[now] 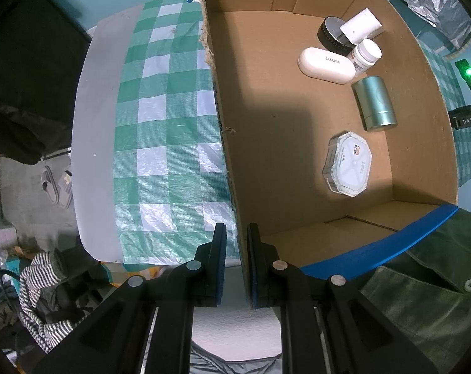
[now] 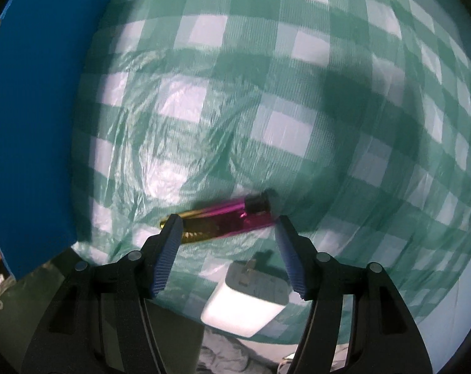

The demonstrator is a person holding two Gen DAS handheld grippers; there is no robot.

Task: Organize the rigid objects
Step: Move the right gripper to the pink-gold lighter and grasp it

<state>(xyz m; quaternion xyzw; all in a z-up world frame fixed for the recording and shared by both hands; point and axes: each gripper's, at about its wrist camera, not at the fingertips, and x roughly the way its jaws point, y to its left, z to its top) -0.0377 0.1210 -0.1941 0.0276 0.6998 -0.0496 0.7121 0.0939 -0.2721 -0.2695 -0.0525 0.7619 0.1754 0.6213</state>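
Between the right gripper's (image 2: 227, 222) spread fingers, just beyond the tips: one lighter (image 2: 218, 220), metallic, gold at its left end shading to magenta, with a black cap at its right end. It lies flat and crosswise on the checked cloth (image 2: 266, 93). The left fingertip (image 2: 173, 227) overlaps its gold end in the picture; whether it touches cannot be told. The right fingertip sits just off the capped end. Nothing is pinched.

Below the lighter, nearer the gripper's body, between the finger bases: one white charger block (image 2: 248, 299), metal prongs pointing towards the lighter, lying on the same cloth.

Far left of the right gripper: a blue panel (image 2: 33, 124), standing beside the cloth.

Left gripper (image 1: 236, 229): fingers pressed nearly together, straddling the near left wall of the cardboard box (image 1: 266, 93). Whether the pads actually press on the wall cannot be told.

Ahead and to the right of the left gripper, on the box floor:
- one octagonal flat tin (image 1: 347, 165), white lid, nearest item;
- one teal metallic cylinder (image 1: 375, 103), lying on its side, beyond the tin;
- one white oval case (image 1: 325, 65), further on;
- one small white pill bottle (image 1: 364, 54), touching the case's right end;
- one black round puck (image 1: 330, 35), behind the case;
- one white tube (image 1: 361, 26), resting across the puck.

Left of that gripper, outside the box: green-and-white checked cloth over a grey table edge (image 1: 95, 124).
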